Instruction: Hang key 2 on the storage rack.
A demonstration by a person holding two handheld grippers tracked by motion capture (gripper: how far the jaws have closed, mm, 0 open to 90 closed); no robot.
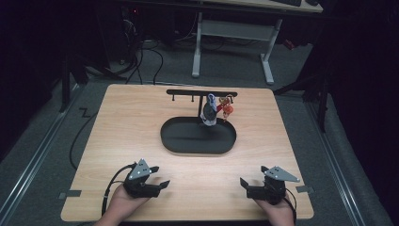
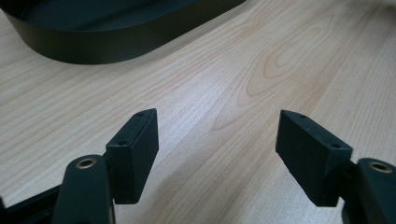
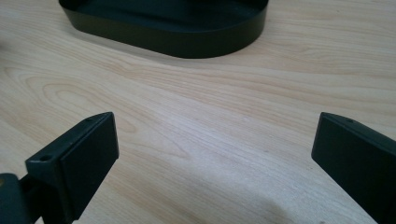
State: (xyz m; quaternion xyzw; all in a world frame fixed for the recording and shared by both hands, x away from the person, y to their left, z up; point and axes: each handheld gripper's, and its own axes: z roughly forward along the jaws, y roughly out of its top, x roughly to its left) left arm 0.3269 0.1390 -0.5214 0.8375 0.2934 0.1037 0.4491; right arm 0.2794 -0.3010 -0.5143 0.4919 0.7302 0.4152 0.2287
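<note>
A black oval tray [image 1: 188, 143] lies in the middle of the wooden table [image 1: 127, 117], with a black T-shaped hook stand [image 1: 201, 93] rising from its far side. Two trinkets hang from the stand's right half: a white, grey and blue one [image 1: 209, 112] and a red-orange one [image 1: 227, 107]. My left gripper [image 1: 160, 175] rests near the front left edge, open, with bare wood between its jaws [image 2: 217, 126]. At the front right my right gripper [image 1: 254, 175] also stands wide open over bare wood [image 3: 215, 126]. Both point toward the tray wall [image 2: 116, 44] [image 3: 187, 42].
Bare tabletop lies between both grippers and the tray. Cables trail from each gripper off the front edge. Beyond the table's far edge are grey floor, loose cables [image 1: 141, 61] and a white-legged desk [image 1: 233, 33].
</note>
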